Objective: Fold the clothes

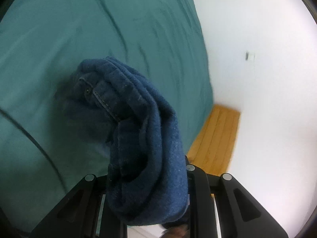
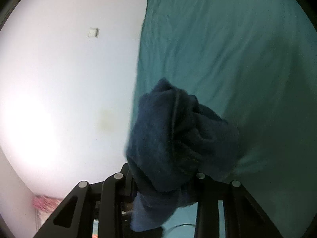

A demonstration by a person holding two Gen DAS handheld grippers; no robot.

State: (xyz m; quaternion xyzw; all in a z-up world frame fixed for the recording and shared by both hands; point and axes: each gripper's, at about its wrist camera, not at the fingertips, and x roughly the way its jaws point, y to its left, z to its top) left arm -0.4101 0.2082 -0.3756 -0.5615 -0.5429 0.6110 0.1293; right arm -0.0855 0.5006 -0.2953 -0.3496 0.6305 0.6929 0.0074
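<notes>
Dark-blue fleece garment [image 1: 142,138] is clamped, bunched, in the closed jaws of left gripper [image 1: 147,180] and right gripper [image 2: 162,180] above teal bedsheet [image 1: 59,39]; carrying or spreading is judged underway; laying flat is required.

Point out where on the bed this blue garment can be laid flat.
The teal sheet is bare beyond the blue garment, out to its edge by the white wall. It is crowded only at each hand-held gripper, left and right.
</notes>
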